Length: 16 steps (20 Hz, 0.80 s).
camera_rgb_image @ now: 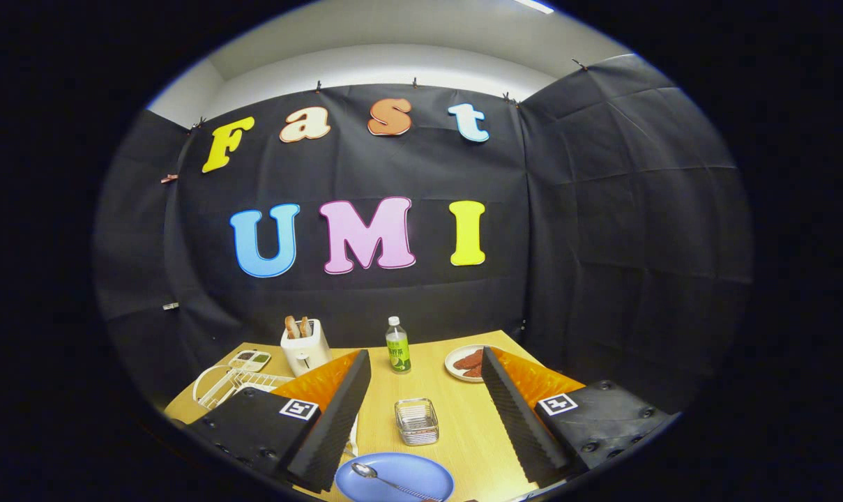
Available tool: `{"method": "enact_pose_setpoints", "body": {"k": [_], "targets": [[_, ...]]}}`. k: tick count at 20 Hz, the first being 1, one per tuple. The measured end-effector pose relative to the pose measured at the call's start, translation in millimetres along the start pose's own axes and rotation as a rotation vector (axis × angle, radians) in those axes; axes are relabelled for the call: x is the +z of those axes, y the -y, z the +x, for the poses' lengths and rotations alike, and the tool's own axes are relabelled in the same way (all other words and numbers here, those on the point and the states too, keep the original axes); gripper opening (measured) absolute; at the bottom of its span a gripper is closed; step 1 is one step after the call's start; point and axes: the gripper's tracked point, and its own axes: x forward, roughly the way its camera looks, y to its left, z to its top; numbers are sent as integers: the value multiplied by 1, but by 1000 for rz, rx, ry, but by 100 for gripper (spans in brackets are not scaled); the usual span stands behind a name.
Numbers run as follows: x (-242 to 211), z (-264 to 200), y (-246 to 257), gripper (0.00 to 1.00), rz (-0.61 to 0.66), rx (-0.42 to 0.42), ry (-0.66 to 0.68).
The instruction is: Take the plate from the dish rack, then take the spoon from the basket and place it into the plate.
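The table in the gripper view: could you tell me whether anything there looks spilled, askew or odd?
Nothing stands out. The spoon lies in the blue plate between the open fingers, with the basket, bottle and toaster upright beyond.

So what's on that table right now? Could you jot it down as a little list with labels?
gripper: open, holding nothing
blue plate: on the table, between the fingers
spoon: lying in the plate
wire basket: empty, just beyond the plate
bottle: upright, beyond the basket
toaster: bread sticking up
dish rack: white, beside the toaster
task: looks done
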Motion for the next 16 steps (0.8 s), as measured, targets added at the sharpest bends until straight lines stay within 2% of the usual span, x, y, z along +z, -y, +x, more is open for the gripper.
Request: {"method": "enact_pose_setpoints", "body": {"k": [16], "targets": [[-12, 10, -17, 98, 40, 24, -41]]}}
